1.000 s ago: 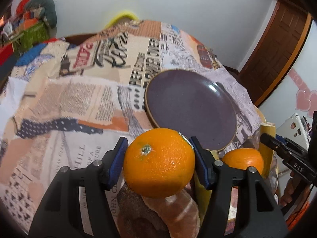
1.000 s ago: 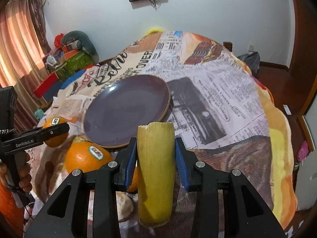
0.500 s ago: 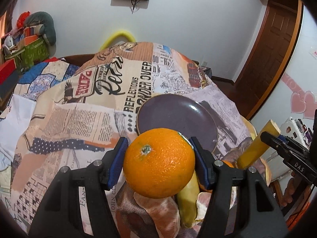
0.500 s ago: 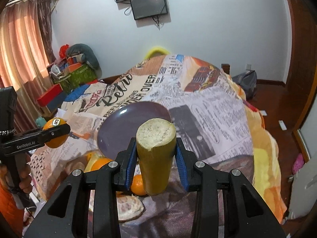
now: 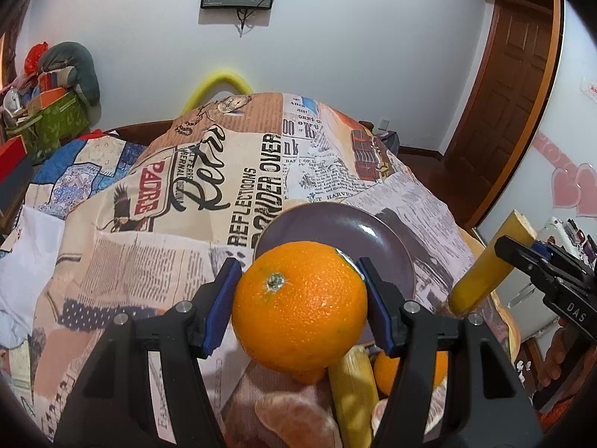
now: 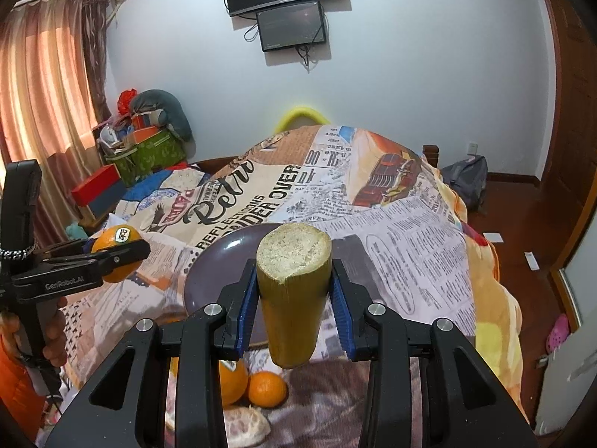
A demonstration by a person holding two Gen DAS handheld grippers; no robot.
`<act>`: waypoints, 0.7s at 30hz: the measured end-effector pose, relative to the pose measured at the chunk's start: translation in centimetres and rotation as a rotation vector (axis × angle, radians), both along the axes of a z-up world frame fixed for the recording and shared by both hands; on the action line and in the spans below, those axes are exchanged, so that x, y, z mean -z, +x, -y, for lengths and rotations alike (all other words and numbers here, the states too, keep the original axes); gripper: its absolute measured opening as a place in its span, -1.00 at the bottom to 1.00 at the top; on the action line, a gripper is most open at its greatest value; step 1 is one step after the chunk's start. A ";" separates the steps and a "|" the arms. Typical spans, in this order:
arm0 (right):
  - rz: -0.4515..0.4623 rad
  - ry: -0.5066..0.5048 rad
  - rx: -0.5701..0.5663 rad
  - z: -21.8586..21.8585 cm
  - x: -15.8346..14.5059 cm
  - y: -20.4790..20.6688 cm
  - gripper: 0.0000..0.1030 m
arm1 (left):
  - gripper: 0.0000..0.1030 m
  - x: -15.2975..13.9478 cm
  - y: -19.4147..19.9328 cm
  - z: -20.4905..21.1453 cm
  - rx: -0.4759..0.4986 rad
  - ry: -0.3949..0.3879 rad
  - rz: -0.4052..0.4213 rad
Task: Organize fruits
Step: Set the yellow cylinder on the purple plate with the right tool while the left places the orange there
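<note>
Our left gripper (image 5: 300, 308) clamps an orange (image 5: 299, 306) between its blue pads, lifted above the blanket (image 5: 156, 224). Our right gripper (image 6: 294, 311) pinches a cane stalk (image 6: 294, 291), cut end up. The plate (image 6: 224, 261) lies just beyond both fingertips; loose oranges (image 6: 266, 388) sit below the right fingers.

Newsprint bedspread (image 6: 410, 231), wall screens (image 6: 287, 3) — curtain (image 6: 41, 112), wooden door (image 5: 511, 104)

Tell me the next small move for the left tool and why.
Probably lower the left tool forward over the purple plate and set the orange down there. The orange is clamped and lifted off the bedspread, the plate lies bare just ahead, and the right tool holds a sugarcane piece aloft beside it.
</note>
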State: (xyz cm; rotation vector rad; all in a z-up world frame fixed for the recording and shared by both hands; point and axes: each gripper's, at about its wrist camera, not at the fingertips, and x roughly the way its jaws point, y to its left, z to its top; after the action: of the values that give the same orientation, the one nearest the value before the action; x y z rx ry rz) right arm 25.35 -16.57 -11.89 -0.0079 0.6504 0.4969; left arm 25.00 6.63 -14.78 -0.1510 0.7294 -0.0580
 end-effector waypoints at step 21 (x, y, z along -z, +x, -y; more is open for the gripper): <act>-0.083 -0.044 -0.066 -3.4 3.5 6.3 -0.35 | 0.21 3.6 7.9 -0.4 0.039 0.053 -0.069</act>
State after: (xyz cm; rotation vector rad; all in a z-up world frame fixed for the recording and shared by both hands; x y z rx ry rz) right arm 31.69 -13.15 -15.40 -0.0506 0.7439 0.5486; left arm 32.89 6.98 -18.39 -0.0890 0.8019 -0.0707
